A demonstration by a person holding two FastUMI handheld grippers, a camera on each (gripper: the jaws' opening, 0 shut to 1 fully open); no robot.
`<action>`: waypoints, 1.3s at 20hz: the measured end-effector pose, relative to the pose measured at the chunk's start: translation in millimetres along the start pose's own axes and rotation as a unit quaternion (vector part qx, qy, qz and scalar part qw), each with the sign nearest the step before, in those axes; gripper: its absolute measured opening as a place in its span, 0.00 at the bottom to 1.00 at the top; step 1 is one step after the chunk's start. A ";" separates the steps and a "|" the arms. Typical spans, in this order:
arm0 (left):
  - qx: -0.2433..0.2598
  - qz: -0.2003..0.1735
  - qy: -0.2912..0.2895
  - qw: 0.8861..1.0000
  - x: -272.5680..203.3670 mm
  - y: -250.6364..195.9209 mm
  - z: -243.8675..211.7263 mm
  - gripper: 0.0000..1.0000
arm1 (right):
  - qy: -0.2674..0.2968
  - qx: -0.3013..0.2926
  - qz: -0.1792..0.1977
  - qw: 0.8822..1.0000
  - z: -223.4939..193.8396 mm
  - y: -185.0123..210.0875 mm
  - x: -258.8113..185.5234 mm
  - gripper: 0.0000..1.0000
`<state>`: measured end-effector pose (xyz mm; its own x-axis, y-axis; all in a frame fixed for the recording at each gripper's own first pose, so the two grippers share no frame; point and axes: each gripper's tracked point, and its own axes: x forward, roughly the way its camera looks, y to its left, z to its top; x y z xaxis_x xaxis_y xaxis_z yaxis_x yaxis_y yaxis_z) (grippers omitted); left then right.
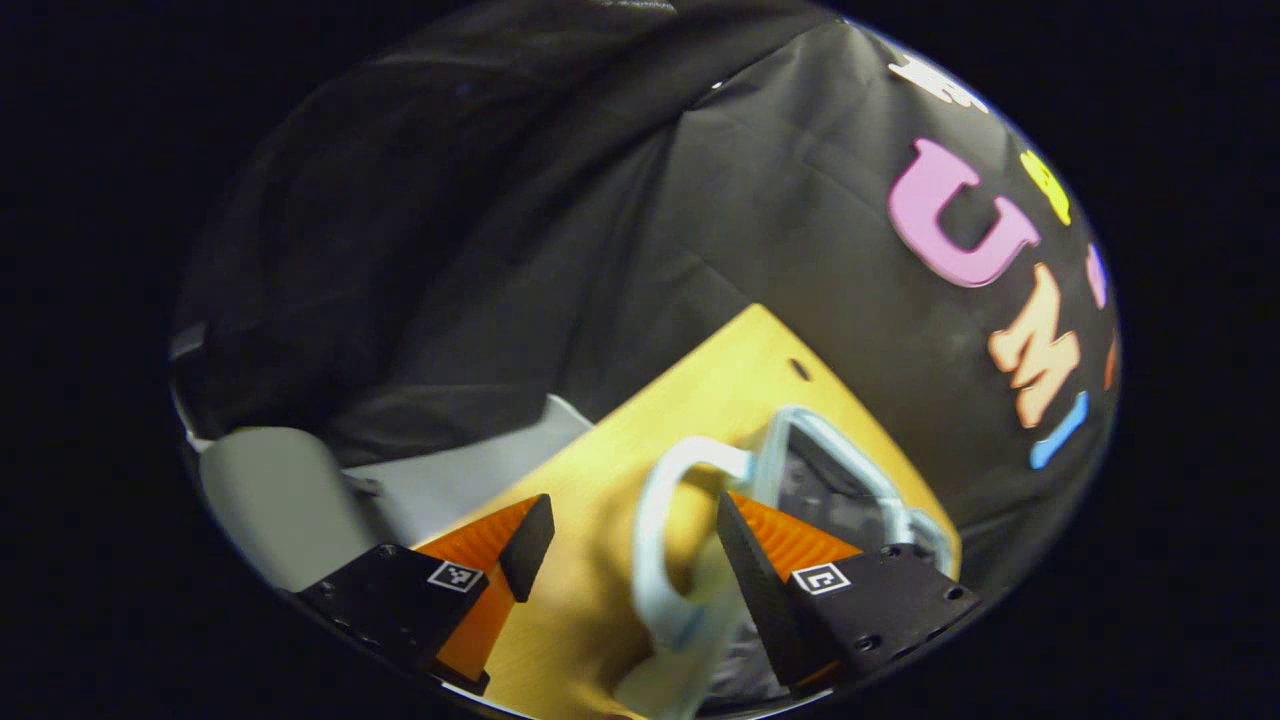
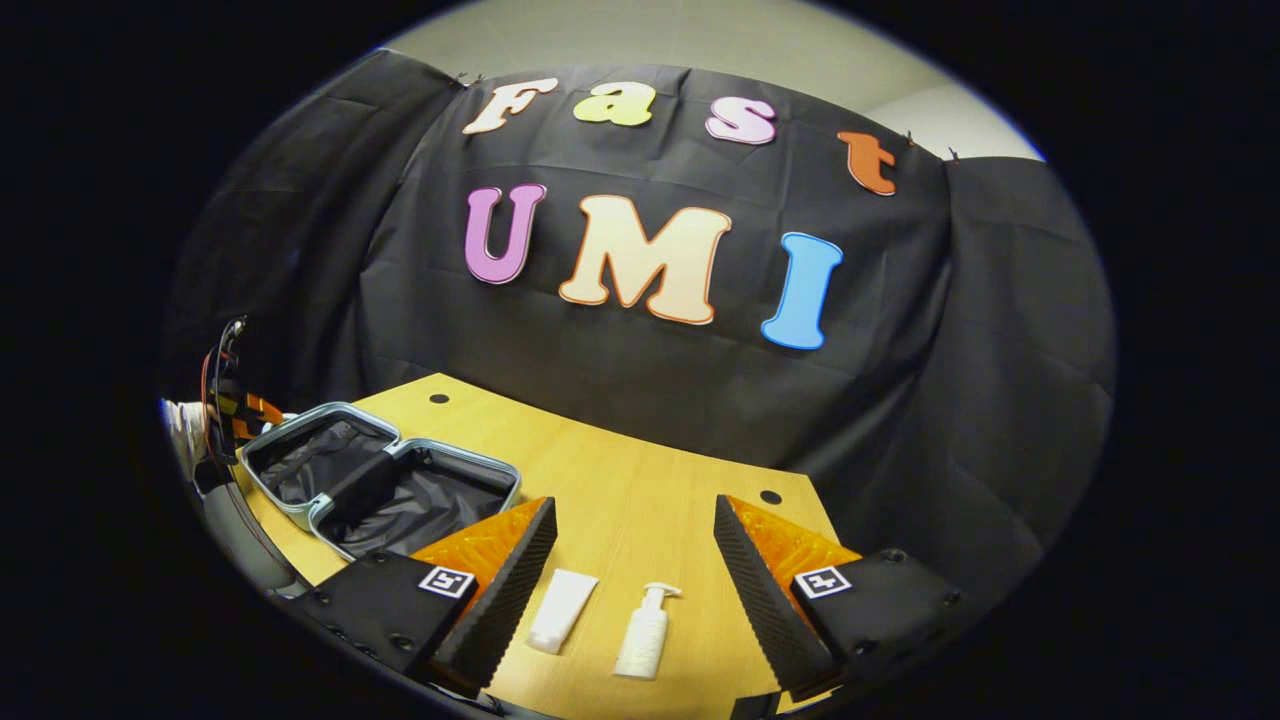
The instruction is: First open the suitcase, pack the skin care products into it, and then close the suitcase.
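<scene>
On the table, suitcase lies open; both hand-held grippers gape apart.

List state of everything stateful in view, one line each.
suitcase: open, both halves lying flat on the table, nothing packed inside
tube: lying flat on the table, outside the suitcase
pump bottle: lying on the table beside the tube, unpacked
right tongs: open, holding nothing
left tongs: open, over the suitcase rim

Suitcase lies open on table, left of tube; pump bottle beside tube.
</scene>
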<state>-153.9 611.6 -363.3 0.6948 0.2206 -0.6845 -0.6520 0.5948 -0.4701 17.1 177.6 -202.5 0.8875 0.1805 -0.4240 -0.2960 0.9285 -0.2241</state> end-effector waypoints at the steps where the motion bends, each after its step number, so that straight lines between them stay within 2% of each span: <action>1: 0.010 0.007 -0.005 1.000 -9.2 -4.1 4.8 0.96 | 0.000 0.003 0.003 1.000 0.7 4.1 2.1 1.00; 4: 0.079 0.028 -0.051 0.995 -24.1 -25.9 27.5 0.96 | 0.002 0.019 0.002 1.000 -1.8 4.8 5.5 1.00; 6: 0.156 0.043 -0.103 0.981 -56.5 -56.3 48.4 0.96 | 0.005 0.033 -0.005 0.999 -9.6 -2.8 9.7 1.00; 8: 0.221 0.026 -0.159 0.962 -82.6 -111.4 62.8 0.96 | 0.012 0.059 -0.009 0.998 -20.9 -11.8 13.2 1.00; 10: 0.260 -0.019 -0.176 0.949 -100.3 -181.5 52.7 0.95 | 0.014 0.082 -0.013 0.996 -29.1 -22.6 17.4 1.00; 14: 0.309 -0.085 -0.184 0.929 -125.0 -296.2 2.4 0.95 | 0.014 0.092 -0.028 0.995 -46.5 -57.9 19.4 1.00; 17: 0.316 -0.125 -0.176 0.924 -128.7 -373.6 -56.5 0.95 | 0.029 0.101 -0.034 0.994 -70.5 -85.3 19.3 1.00; 20: 0.320 -0.164 -0.144 0.922 -127.6 -425.7 -126.1 0.94 | 0.052 0.109 -0.035 0.992 -100.2 -109.3 17.6 1.00; 22: 0.340 -0.158 -0.118 0.919 -115.6 -436.7 -166.8 0.94 | 0.067 0.114 -0.032 0.991 -119.5 -119.6 17.9 1.00; 26: 0.353 -0.143 -0.062 0.923 -103.0 -451.1 -245.8 0.94 | 0.105 0.121 -0.013 0.987 -161.8 -122.0 28.9 1.00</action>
<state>-6.0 130.6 -217.7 0.8652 0.0374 -0.5000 -0.1077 0.9878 -0.1125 21.7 17.0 -329.4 0.7940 0.1072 -0.5984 -0.1581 0.9869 -0.0329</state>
